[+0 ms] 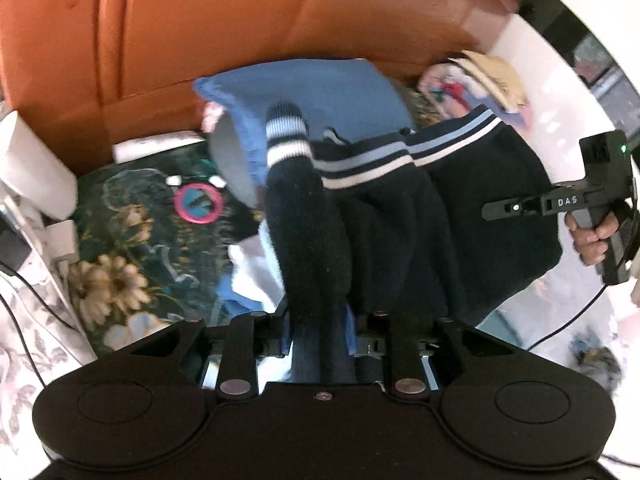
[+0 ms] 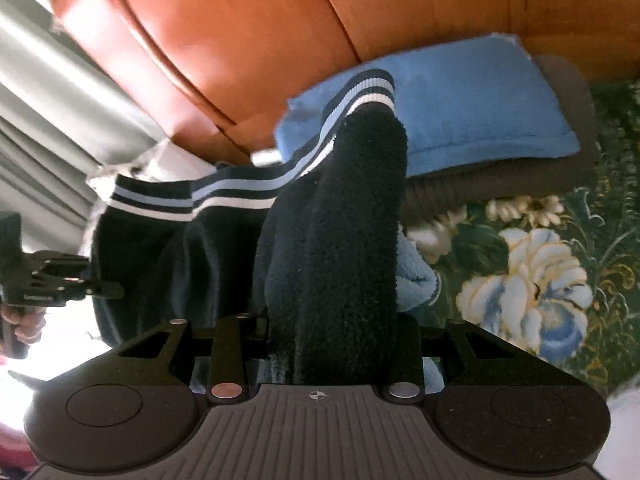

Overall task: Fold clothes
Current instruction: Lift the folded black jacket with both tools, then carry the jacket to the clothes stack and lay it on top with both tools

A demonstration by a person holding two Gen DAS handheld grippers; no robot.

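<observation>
A dark navy fleece garment (image 1: 460, 200) with light-blue and white striped ribbing hangs stretched between my two grippers above the bed. Its left part runs up out of my left gripper (image 1: 320, 320), ending in a striped cuff (image 1: 286, 132); the fabric hides the fingertips. In the right wrist view the same garment (image 2: 340, 220) rises out of my right gripper (image 2: 336, 332), whose jaws are buried in fleece. Each camera sees the other tool at the garment's far edge: the right gripper (image 1: 492, 210) with a hand on its grip, the left gripper (image 2: 108, 290).
An orange-brown wooden headboard (image 1: 200, 20) stands behind. A folded blue cloth (image 2: 480, 112) lies on a brown one (image 2: 500, 180) on the dark green floral bedspread (image 2: 540, 260). A pink ring (image 1: 198, 204), a light fleece piece (image 2: 416, 280) and stacked clothes (image 1: 480, 80) lie nearby.
</observation>
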